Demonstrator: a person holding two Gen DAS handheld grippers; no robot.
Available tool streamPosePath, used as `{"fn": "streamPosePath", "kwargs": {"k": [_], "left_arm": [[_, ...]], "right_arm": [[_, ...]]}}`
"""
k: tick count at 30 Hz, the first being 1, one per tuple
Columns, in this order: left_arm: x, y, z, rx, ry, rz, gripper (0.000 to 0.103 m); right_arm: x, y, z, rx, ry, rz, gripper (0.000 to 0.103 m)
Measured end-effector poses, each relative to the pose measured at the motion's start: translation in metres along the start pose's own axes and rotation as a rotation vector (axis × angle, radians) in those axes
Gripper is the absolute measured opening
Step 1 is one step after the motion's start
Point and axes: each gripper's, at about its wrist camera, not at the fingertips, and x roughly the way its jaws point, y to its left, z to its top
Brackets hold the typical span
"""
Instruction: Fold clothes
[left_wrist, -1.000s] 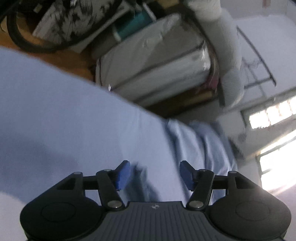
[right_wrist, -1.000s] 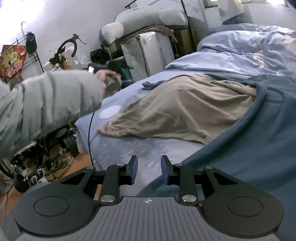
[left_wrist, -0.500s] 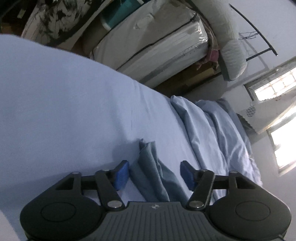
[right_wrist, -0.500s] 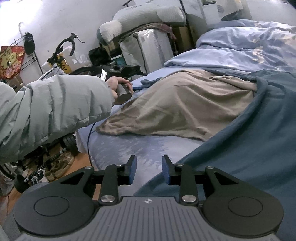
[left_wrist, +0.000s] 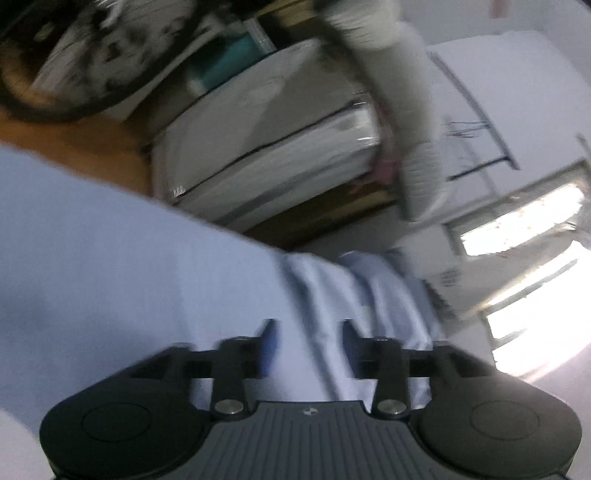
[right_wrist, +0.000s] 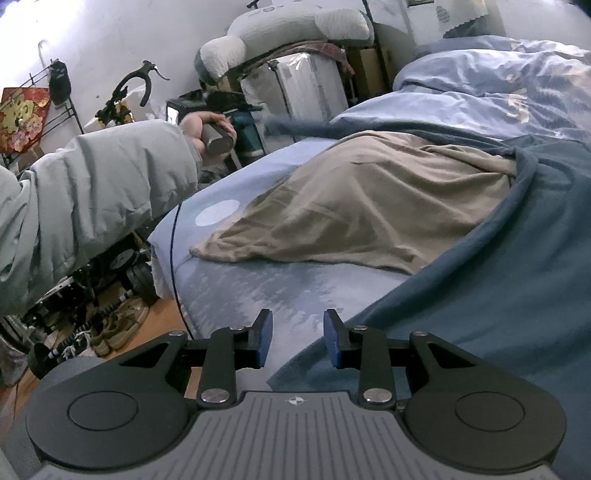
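A tan garment (right_wrist: 369, 206) lies spread on the bed, partly over a dark blue garment (right_wrist: 498, 295) at the right. A grey-blue cloth end (right_wrist: 295, 127) is blurred and lifted near the far bed edge. My right gripper (right_wrist: 297, 341) is open and empty, just above the dark blue garment's left edge. My left gripper (left_wrist: 304, 341) is open over the pale blue sheet (left_wrist: 110, 266); the view is blurred and no cloth shows between its fingers. The person's grey-sleeved arm (right_wrist: 92, 206) holds the left gripper's handle at the far bed edge.
A rumpled blue duvet (right_wrist: 491, 85) lies at the head of the bed. A white zipped storage bag (left_wrist: 266, 162) with a grey pillow (right_wrist: 295, 29) on top stands beside the bed. Bicycle, shoes and clutter fill the floor (right_wrist: 110, 325) at the left.
The left gripper has swung up and away; the grey-blue cloth between its fingers half a second ago is out of its view. The right gripper has opened slightly wider and stayed in place.
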Motion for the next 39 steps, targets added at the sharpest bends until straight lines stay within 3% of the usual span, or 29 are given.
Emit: {"fn": "streamPosePath", "kwargs": {"k": [6,12,20,22,27,29,30,31,33,39], "left_arm": [[0.000,0.032,-0.019,-0.001,0.098,0.035,0.055],[0.003,0.043,-0.043,0.010,0.168,0.078,0.056],[-0.001,0.038,-0.059,-0.023,0.156,0.190,0.057],[0.003,0.033,-0.061,0.000,0.147,0.215,0.062],[0.023,0.032,-0.061,0.011,0.078,0.226,0.062],[0.029,0.027,-0.063,0.039,0.055,0.239,0.059],[0.032,0.023,-0.064,0.060,0.054,0.256,0.051],[0.034,0.020,-0.064,0.076,0.054,0.280,0.033],[0.034,0.018,-0.063,0.074,0.063,0.303,0.010],[0.019,-0.015,-0.054,0.141,0.001,0.255,0.006]], "right_arm": [[-0.001,-0.002,0.001,-0.005,-0.003,-0.013,0.032],[0.002,0.000,-0.001,-0.007,0.007,-0.004,0.032],[0.002,0.000,0.001,-0.003,0.003,-0.004,0.032],[0.002,0.000,0.000,0.000,0.003,-0.001,0.032],[0.001,0.002,0.001,-0.002,0.003,0.005,0.032],[-0.001,0.001,0.003,-0.007,-0.002,0.004,0.032],[-0.003,0.000,0.004,-0.005,-0.006,0.000,0.032],[-0.005,-0.001,0.005,-0.001,-0.012,-0.004,0.032],[-0.009,-0.005,0.007,0.011,-0.024,-0.011,0.032],[-0.020,-0.015,0.007,0.033,-0.047,-0.019,0.032]]}}
